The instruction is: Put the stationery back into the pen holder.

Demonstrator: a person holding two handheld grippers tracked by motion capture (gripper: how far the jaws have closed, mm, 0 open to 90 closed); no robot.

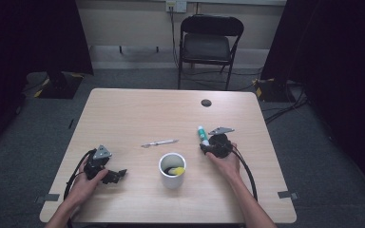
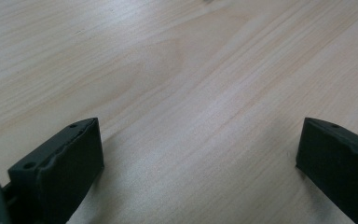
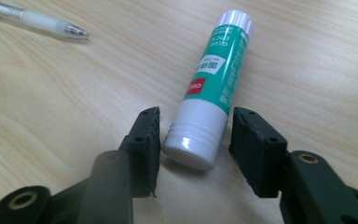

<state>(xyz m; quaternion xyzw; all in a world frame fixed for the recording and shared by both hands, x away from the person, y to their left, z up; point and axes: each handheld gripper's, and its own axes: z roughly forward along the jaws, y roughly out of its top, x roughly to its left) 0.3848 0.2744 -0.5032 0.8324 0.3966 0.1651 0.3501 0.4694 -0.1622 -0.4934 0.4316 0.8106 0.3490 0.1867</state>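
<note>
The right gripper [image 3: 193, 135] rests low on the table [image 1: 123, 114], jaws parted around the glue stick [image 3: 212, 91] lying flat, not yet clamping. The left gripper [image 2: 200, 158] gapes wide over bare wood. Nearby stand a white cup [image 1: 172, 170] and, beyond it, a pen [image 1: 159, 143].

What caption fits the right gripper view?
Open right gripper straddles a glue stick lying on the table.
</note>
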